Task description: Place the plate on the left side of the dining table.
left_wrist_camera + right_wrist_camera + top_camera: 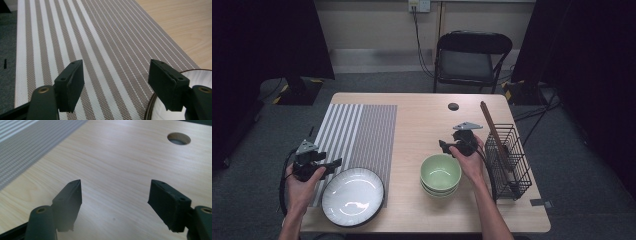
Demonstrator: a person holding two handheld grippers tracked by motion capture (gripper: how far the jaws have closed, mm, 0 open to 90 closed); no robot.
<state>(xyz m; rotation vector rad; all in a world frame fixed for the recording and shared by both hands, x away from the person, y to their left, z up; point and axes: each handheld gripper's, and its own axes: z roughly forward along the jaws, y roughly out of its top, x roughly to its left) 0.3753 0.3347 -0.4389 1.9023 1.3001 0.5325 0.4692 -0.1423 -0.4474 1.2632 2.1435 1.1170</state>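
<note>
White plate (353, 196) lies just right of the spread left claw (333, 163); right claw (443, 146) also spread.

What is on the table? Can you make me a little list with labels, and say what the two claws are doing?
table: light wood, with a round hole
mat: striped placemat on the left side
plate: white plate, partly on the mat's near edge
bowls: green bowls, stacked
basket: black wire basket at the right, holding brown sticks
left claw: open, above the mat beside the plate
right claw: open, over bare wood behind the bowls
</note>
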